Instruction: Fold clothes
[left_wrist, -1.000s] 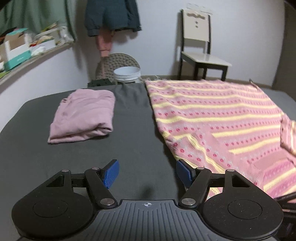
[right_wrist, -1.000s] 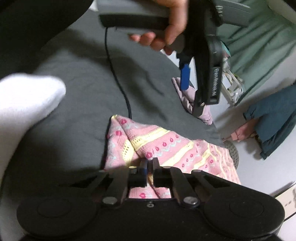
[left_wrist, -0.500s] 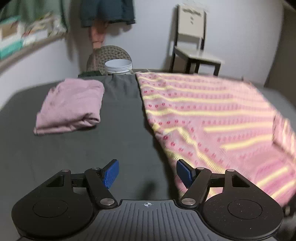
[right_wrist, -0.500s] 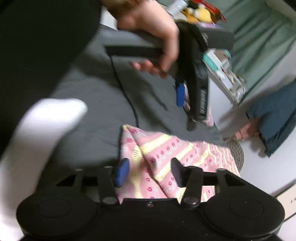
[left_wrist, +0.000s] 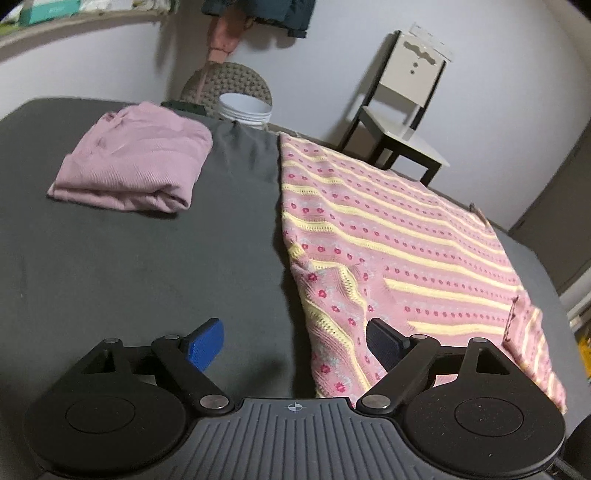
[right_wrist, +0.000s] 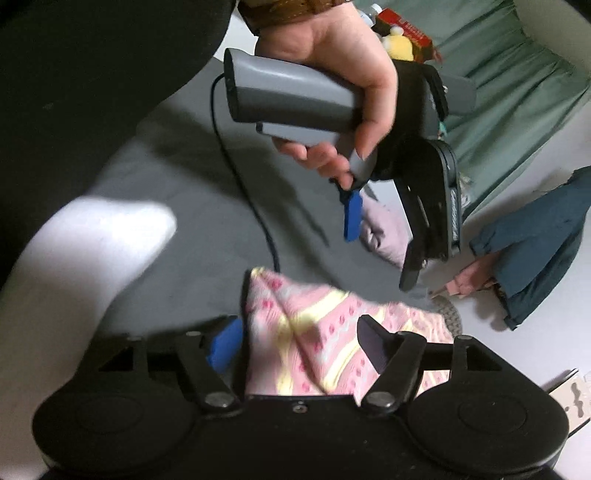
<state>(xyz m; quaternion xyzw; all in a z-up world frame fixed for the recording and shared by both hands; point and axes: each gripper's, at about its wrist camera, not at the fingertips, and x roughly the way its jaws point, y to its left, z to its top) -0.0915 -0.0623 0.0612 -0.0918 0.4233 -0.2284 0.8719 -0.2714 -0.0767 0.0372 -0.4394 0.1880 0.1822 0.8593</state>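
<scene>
A pink knit garment (left_wrist: 388, 236) with yellow stripes and red dots lies spread on the dark grey surface (left_wrist: 129, 266), its near sleeve folded over the body. My left gripper (left_wrist: 295, 343) hovers open above the garment's near left edge, nothing between its fingers. In the right wrist view my right gripper (right_wrist: 299, 343) stands open around a bunched fold of the same garment (right_wrist: 314, 339) without pinching it. The left gripper (right_wrist: 384, 240) also shows there, held in a hand (right_wrist: 332, 85) above the cloth.
A folded mauve garment (left_wrist: 136, 166) rests at the back left. Beyond the far edge stand a white bucket (left_wrist: 243, 110), a woven stool and a chair (left_wrist: 402, 122). A black cable (right_wrist: 240, 173) trails over the surface. A white sock (right_wrist: 92, 240) shows at left.
My right gripper was shut on the pink garment's fold a second ago and has opened, letting it go. The left gripper moved nearer and turned toward the garment's left edge.
</scene>
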